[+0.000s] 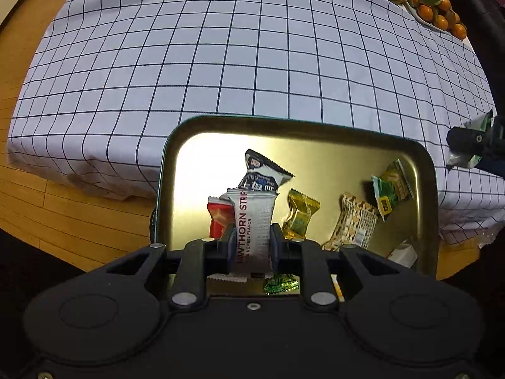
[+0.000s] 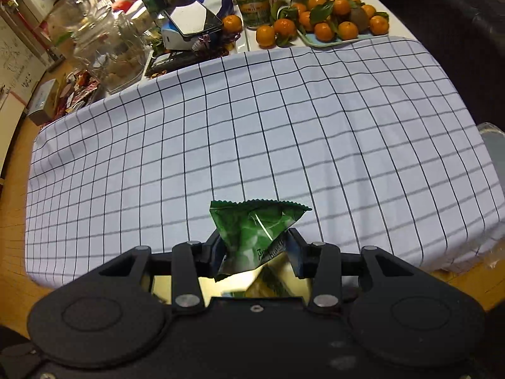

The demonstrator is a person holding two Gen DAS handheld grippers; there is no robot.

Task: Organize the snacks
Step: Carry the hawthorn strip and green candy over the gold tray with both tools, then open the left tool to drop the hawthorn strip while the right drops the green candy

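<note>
L gripper (image 1: 252,246), bottom centre of its view, is clamped on a white hawthorn strip (image 1: 254,221), held upright over the gold tray (image 1: 296,124) w/ other snacks lying in it — black-white pack (image 1: 263,170), red one (image 1: 219,216), gold candy (image 1: 300,218). R gripper (image 2: 257,252) grips a green packet (image 2: 255,230) above the checked cloth (image 2: 284,126); oranges (image 2: 328,19) at upper right.

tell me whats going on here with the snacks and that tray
A person is sorting snacks with hand-held tongs. The left tongs grip a white hawthorn strip packet above a gold tray holding several wrapped snacks. The right tongs hold a green wrapped snack over the checked tablecloth.
</note>
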